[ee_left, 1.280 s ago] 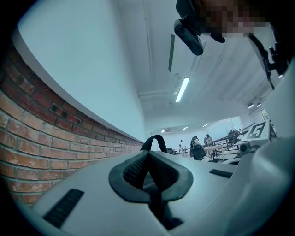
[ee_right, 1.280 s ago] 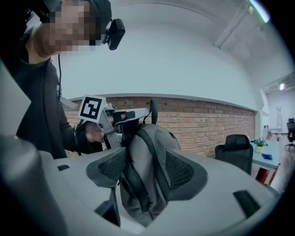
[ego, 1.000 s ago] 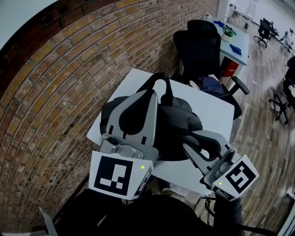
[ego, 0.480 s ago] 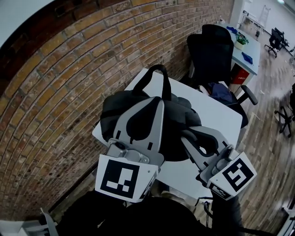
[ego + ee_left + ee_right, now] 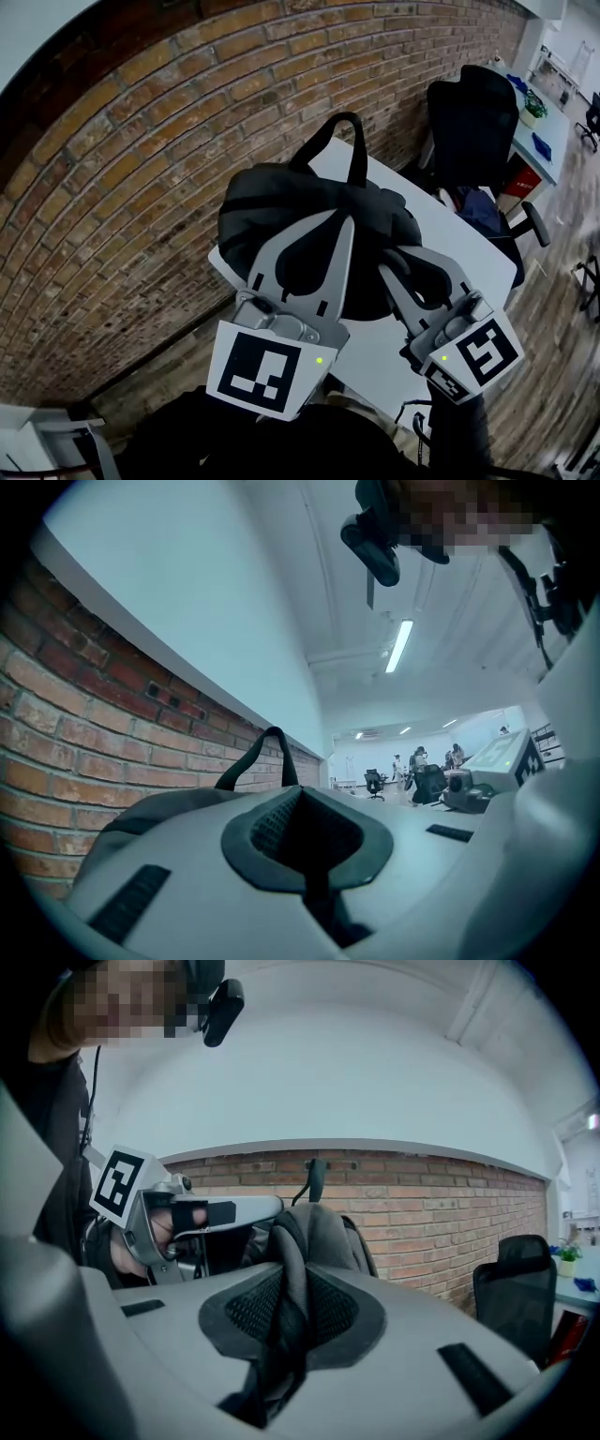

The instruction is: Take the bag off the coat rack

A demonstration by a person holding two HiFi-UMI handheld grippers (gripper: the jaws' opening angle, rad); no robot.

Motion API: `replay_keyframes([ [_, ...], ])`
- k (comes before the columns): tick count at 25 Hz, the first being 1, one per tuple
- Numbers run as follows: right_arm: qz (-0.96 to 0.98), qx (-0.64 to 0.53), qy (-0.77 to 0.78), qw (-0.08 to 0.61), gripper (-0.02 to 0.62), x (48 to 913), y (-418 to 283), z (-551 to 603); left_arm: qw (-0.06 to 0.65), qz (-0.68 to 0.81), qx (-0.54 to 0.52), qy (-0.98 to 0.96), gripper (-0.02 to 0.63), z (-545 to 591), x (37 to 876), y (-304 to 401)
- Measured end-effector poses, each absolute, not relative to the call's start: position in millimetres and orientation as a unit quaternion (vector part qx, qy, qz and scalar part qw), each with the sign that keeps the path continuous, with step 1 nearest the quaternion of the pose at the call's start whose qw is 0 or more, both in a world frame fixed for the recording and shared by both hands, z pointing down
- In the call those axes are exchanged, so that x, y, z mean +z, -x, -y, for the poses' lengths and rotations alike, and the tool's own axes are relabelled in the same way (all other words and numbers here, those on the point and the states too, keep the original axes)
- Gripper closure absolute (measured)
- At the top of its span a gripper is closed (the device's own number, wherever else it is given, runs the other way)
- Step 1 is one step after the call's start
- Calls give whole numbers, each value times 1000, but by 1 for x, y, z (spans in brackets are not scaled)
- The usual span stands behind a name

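The bag [image 5: 277, 197], a dark backpack, was clear of any coat rack (none was in view) and sat over the near-wall end of the white table [image 5: 464, 248], close beside the brick wall [image 5: 141, 169], with its carry handle [image 5: 345, 131] standing upright above it. Both grippers were laid across the bag from the operator's side, one at each flank. Judged from this, the arrangement served to keep the soft body level and under control while it was set on the tabletop. Whether the bag's full weight rested on the table could not be determined. The right gripper [image 5: 386, 262] had just been closing, and its jaws stood at a narrow gap, clamped on a raised fold of the bag's grey fabric that filled the space between the pads. The left gripper [image 5: 349, 223] lay over the top of the bag with its jaws drawn together, tips meeting. The pocket between its pads was dark, and it could not be determined whether any fabric was nipped there.
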State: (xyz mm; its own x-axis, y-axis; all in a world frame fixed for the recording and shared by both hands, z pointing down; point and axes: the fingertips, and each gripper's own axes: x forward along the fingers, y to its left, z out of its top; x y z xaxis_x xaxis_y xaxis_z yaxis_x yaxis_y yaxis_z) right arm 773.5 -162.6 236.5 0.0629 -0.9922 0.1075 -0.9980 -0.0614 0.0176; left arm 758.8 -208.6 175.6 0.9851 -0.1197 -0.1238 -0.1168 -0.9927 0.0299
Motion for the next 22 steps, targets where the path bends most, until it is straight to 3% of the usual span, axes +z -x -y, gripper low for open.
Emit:
replay_keyframes([
  [22, 714, 26, -700, 2, 538, 234, -824, 238, 8, 161, -38, -986, 600, 246, 193, -750],
])
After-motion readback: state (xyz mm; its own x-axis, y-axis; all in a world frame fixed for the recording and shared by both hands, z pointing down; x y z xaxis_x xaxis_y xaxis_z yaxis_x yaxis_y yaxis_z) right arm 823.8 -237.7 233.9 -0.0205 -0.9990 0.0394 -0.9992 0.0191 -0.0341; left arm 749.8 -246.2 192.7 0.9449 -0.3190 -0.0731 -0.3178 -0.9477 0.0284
